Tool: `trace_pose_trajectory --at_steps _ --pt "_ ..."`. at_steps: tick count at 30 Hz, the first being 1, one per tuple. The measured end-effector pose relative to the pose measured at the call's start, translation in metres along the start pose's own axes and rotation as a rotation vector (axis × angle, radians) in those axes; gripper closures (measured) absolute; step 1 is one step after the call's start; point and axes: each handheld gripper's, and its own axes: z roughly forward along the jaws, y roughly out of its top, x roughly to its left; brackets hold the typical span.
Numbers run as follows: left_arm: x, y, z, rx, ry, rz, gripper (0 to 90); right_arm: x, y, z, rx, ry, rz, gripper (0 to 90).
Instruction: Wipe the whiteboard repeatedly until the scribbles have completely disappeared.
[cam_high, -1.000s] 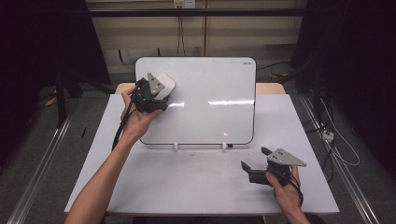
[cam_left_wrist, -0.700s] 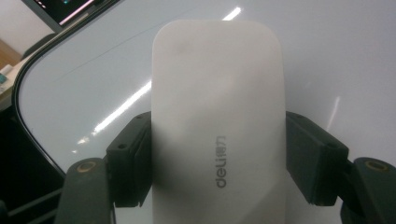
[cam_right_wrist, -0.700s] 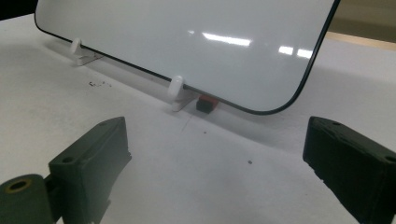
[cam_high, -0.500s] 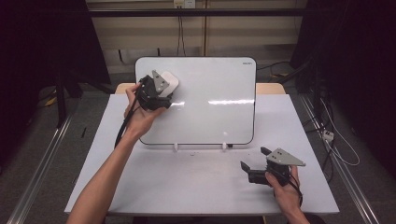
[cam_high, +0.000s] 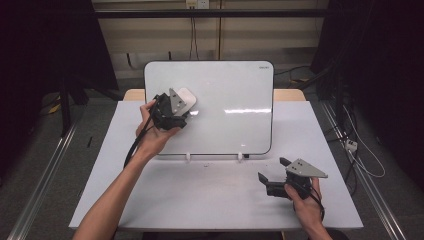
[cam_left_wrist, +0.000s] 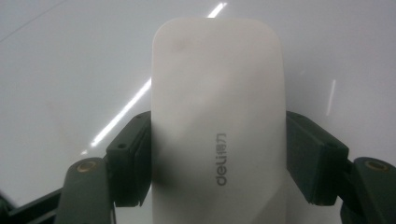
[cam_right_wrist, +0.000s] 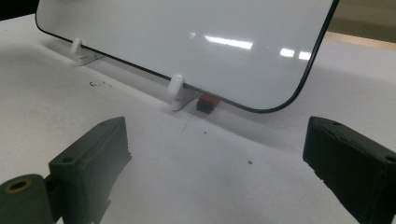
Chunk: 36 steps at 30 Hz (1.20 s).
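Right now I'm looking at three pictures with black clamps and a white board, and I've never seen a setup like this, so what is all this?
A person at a table holds a hand-operated gripper in each hand. One picture looks down from above; the other two come from cameras riding on the grippers. The left gripper clamps a white eraser between its fingers against a whiteboard propped on small stands. The right gripper rests low over the table, fingers apart, holding nothing.
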Motion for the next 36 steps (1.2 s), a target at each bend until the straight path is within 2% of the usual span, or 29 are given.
trace_pose_trajectory --at_steps 9,10,11,13,17,19,22,25,27,29,31,36 --pt "0.038 -0.003 -0.007 0.012 0.036 -0.048 31.1 0.000 0.000 0.002 0.003 -0.002 0.001 6.9" --pt "0.040 -0.001 -0.008 0.025 0.049 -0.031 31.2 0.000 0.000 0.002 0.004 -0.001 0.000 6.9" --pt "0.042 0.001 -0.008 0.025 0.057 -0.030 31.2 0.001 0.000 0.002 0.006 -0.001 0.002 6.9" --pt "0.046 0.001 -0.007 0.017 0.048 -0.047 31.1 0.001 0.000 0.002 0.006 -0.001 0.000 6.9" --pt "0.049 0.006 -0.005 0.015 0.061 -0.049 31.1 0.001 0.000 0.003 0.008 -0.003 0.001 6.9" --pt "0.051 0.008 -0.005 0.021 0.054 -0.047 31.1 0.001 0.000 0.003 0.006 -0.002 0.001 6.9" --pt "0.049 0.006 -0.005 0.008 0.071 -0.045 31.2 0.002 0.000 0.002 0.006 -0.001 -0.001 6.9" --pt "0.043 0.002 -0.006 0.010 0.067 -0.038 31.2 0.001 0.000 0.002 0.005 -0.002 0.001 6.9" --pt "0.035 -0.003 -0.006 0.016 0.059 -0.019 31.2 0.001 0.000 0.001 0.003 0.000 -0.002 6.9" --pt "0.026 -0.010 -0.007 0.003 0.044 -0.030 31.2 0.001 0.000 0.001 0.004 0.000 -0.002 6.9" --pt "0.015 -0.019 -0.007 0.003 0.035 -0.009 31.2 0.001 0.000 0.002 0.003 -0.001 0.000 6.9" --pt "-0.006 -0.036 -0.009 0.004 0.005 -0.005 31.2 0.002 0.000 0.002 0.005 0.001 -0.003 6.9"
